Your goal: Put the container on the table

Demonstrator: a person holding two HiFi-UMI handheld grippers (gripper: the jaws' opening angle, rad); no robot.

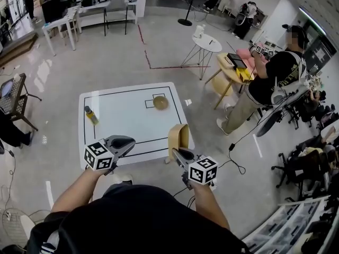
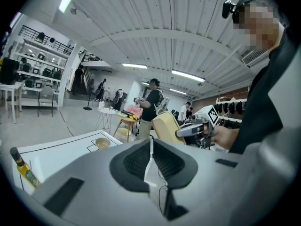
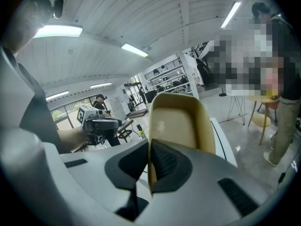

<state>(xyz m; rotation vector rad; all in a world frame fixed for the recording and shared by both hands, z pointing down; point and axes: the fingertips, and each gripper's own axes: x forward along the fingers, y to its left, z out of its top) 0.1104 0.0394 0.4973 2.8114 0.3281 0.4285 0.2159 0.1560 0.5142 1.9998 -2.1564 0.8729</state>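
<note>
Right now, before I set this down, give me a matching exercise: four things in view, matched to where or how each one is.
Things:
1. container
2. bottle
3. bowl
4. left gripper

Places and states:
A. sits on the table near its far right corner
B. shut, nothing between its jaws
C. clamped in the right gripper
D. stands near the table's left edge

Pairs: 1-C, 2-D, 3-A, 4-B
</note>
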